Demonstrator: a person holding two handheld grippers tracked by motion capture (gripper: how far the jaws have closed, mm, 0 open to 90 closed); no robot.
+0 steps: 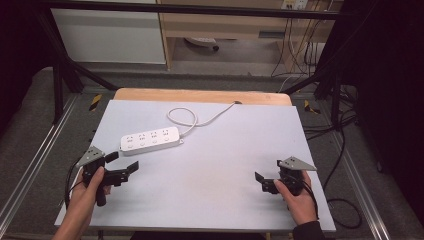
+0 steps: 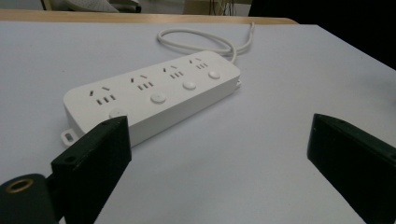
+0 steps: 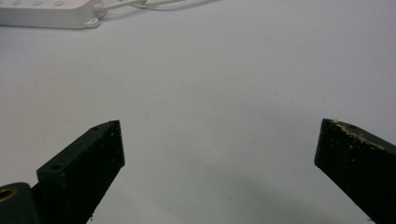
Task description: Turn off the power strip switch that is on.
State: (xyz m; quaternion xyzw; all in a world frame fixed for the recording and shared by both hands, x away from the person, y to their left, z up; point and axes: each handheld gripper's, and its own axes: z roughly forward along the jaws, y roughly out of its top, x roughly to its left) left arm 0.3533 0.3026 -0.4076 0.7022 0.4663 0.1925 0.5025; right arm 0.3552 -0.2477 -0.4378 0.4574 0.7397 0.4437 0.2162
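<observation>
Both grippers spread wide and empty, power strip sitting just ahead of the left one.

The left gripper (image 1: 122,162) is down at the near-left of the table (image 1: 215,190) with its jaws wide apart, nothing between them, pointing toward the middle of the table. In the left gripper view (image 2: 219,154) the white power strip (image 2: 154,93) lies flat just beyond the jaws, nearest to the left jaw but not touching it, four sockets and four round buttons facing up. Its cord (image 1: 192,117) loops off the far end and runs to the back edge of the table. The right gripper (image 1: 261,181) is at the near-right, also released and holding nothing; from the right gripper view (image 3: 219,154) it's only bare pale tabletop between the jaws, with the strip (image 3: 46,16) well apart from it, up in the far left corner.
</observation>
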